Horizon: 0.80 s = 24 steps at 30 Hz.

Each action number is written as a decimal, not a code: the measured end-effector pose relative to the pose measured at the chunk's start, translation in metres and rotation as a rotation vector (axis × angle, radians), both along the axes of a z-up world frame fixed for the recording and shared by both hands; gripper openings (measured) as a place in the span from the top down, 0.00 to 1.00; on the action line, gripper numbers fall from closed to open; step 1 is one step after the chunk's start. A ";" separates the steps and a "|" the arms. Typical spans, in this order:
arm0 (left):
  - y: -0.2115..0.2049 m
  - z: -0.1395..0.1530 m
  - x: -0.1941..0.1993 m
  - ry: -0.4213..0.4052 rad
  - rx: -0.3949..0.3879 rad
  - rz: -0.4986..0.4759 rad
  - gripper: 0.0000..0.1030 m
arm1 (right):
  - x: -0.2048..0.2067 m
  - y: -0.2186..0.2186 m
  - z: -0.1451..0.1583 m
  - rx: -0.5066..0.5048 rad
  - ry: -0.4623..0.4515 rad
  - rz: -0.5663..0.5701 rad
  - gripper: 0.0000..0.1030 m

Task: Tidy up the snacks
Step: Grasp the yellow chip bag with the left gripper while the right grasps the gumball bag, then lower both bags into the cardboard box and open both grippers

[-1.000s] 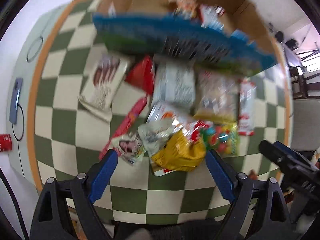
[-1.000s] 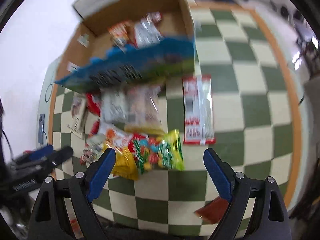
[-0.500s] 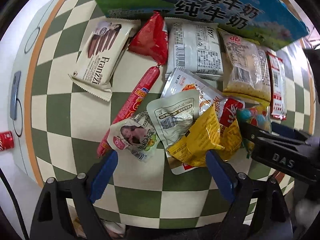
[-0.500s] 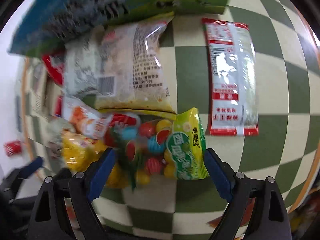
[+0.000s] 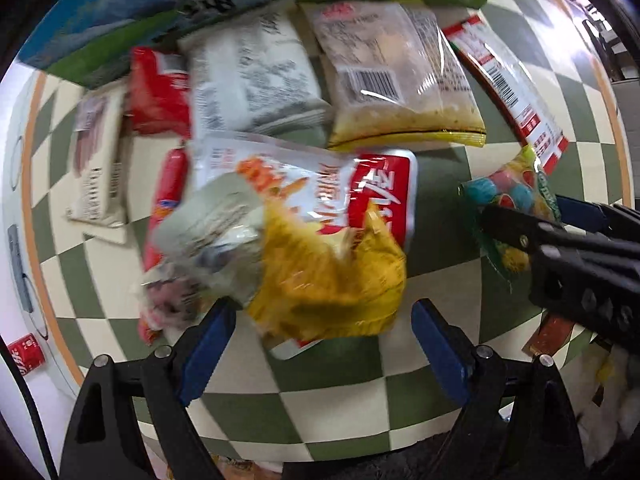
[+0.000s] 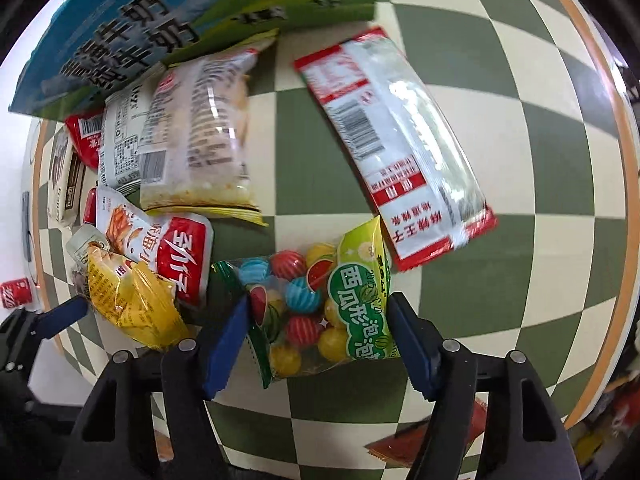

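The right claw (image 6: 320, 340) is pointed down over the green-and-cream chequered desk (image 6: 500, 160), and its jaws are closing with the bag of coloured gumballs (image 6: 316, 300) between them; whether the blue pads press on the bag yet cannot be told. That bag is seen lying on the desk just beside a long red-and-clear packet (image 6: 396, 148). The left claw (image 5: 320, 340) is held released, its jaws wide over a crumpled yellow packet (image 5: 332, 276) that rests on a red-and-white pouch (image 5: 320, 188). Behind the pile, a blue-and-green carton (image 6: 160, 28) is seen at the desk's far side.
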<state>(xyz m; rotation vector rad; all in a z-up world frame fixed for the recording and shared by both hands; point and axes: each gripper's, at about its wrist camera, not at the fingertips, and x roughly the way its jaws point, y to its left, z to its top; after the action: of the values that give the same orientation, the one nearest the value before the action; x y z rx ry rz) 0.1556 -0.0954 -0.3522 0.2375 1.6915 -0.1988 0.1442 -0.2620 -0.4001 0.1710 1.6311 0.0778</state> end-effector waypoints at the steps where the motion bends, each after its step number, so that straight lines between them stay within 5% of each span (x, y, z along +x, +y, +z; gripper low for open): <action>1: -0.003 -0.004 0.003 0.002 0.008 0.002 0.13 | -0.001 -0.002 -0.001 -0.001 0.001 -0.004 0.30; 3: -0.007 -0.009 0.006 -0.012 0.008 0.020 0.34 | -0.001 -0.004 -0.001 -0.001 -0.002 -0.003 0.31; 6: -0.002 -0.012 0.015 -0.010 -0.006 0.064 0.42 | -0.004 -0.005 0.000 -0.009 -0.008 0.005 0.32; 15: 0.017 0.016 0.008 -0.050 -0.022 0.115 0.45 | -0.032 0.011 0.020 0.034 -0.017 -0.013 0.39; 24: 0.046 0.088 0.013 -0.135 -0.136 0.177 0.45 | -0.049 0.003 0.063 0.119 -0.070 -0.042 0.41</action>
<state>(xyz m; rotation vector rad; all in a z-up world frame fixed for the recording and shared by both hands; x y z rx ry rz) 0.1686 -0.0495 -0.2646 -0.0007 1.5487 -0.1608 0.0949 -0.2591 -0.3372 0.2903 1.5526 0.1477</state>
